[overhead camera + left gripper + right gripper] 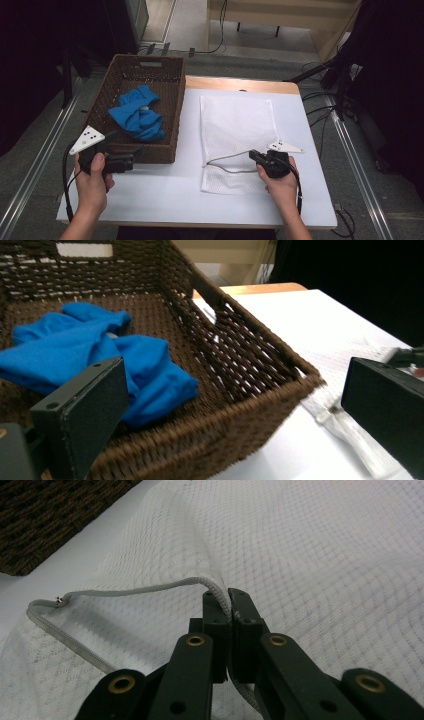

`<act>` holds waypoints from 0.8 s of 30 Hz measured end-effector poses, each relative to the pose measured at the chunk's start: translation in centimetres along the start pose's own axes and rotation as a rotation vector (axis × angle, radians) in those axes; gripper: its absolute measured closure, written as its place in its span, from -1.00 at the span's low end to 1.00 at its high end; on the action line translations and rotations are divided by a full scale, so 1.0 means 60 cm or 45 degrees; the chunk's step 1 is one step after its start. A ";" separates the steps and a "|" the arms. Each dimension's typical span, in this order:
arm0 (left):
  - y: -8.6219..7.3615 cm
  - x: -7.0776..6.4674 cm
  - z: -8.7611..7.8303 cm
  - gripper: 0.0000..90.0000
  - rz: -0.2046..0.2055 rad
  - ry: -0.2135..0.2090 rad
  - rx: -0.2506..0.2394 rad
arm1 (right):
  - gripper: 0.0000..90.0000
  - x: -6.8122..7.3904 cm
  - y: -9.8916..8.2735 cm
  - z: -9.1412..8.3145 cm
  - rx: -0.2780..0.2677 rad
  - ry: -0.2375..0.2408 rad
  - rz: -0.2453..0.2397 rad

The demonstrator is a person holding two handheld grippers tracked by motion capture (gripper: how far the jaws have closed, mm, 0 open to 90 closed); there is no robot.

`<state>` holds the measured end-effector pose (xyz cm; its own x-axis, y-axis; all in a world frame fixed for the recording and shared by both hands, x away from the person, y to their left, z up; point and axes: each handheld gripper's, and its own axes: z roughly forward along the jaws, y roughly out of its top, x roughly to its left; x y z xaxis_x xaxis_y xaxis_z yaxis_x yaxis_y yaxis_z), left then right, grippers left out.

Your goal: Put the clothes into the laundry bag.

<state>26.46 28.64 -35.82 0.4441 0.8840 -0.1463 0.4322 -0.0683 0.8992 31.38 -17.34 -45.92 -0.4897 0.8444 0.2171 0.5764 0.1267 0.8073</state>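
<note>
While the right gripper (231, 611) is clamped shut on the grey zipper edge (150, 587) of the white mesh laundry bag (235, 125), which is spread flat on the white table (165, 195), the left gripper (230, 405) is held with jaws wide apart and empty over the near corner of the brown wicker basket (170, 85). A blue cloth (137, 117) is seen bunched inside the basket. No readable writing or label is shown on anything.
</note>
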 end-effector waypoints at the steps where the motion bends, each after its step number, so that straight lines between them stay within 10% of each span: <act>1: 0.008 0.003 0.004 -1.00 0.002 0.009 -0.002 | 0.97 0.001 0.000 -0.001 0.002 0.001 0.000; 24: 0.070 0.032 0.039 -1.00 0.003 0.092 -0.006 | 0.96 0.001 -0.001 0.001 0.013 0.011 -0.011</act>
<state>30.97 28.95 -33.32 0.3871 0.9150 -0.1138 0.4276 -0.0688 0.9014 31.38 -17.27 -46.01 -0.5004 0.8388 0.2146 0.5784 0.1394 0.8038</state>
